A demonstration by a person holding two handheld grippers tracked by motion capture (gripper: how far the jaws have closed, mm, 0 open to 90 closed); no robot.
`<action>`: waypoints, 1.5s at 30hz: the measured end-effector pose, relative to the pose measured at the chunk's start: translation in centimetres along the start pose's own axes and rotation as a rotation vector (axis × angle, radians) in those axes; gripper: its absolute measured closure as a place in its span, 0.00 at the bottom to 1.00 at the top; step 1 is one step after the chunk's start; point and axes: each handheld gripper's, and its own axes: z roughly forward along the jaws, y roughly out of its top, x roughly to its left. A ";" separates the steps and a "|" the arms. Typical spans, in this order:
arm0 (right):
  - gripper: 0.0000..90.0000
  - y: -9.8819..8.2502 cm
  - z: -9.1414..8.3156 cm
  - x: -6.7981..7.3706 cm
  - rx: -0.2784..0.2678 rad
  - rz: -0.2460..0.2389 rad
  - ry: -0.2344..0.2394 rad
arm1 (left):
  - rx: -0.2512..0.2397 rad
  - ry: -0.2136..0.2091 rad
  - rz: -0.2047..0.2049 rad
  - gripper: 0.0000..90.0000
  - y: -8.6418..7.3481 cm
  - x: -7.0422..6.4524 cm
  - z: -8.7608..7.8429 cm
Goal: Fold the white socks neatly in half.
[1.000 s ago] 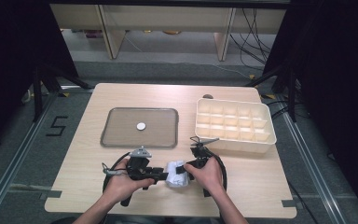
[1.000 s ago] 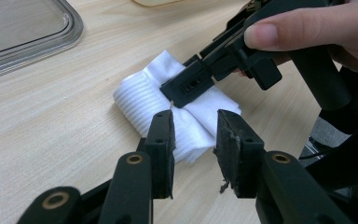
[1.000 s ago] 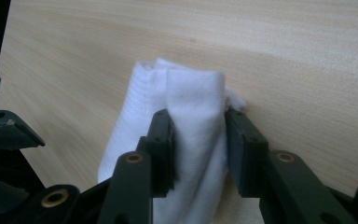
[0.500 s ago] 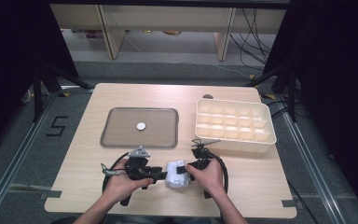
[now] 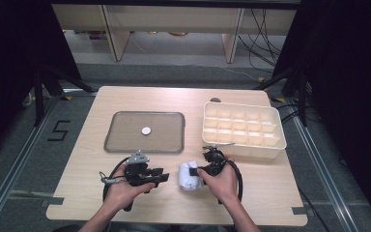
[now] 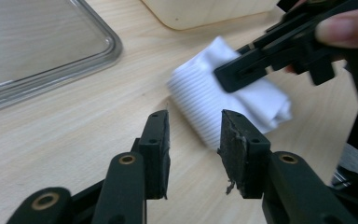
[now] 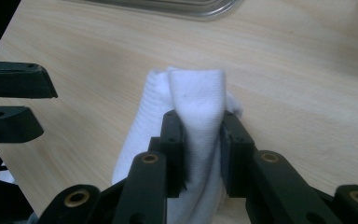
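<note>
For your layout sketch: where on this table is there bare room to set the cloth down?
Bare wood lies left of the tray, along the far edge behind tray and box, and at the near right corner below the box. It is crowded at front centre, around the cloth and both grippers.

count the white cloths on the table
1. The folded white cloth lies near the front edge of the table, pinched by the right hand-held gripper. None seems hidden.
</note>
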 end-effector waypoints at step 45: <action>0.82 3.5 -7.7 -0.8 -0.188 -0.088 -0.213 | -0.128 0.113 0.015 0.56 -2.6 1.2 0.3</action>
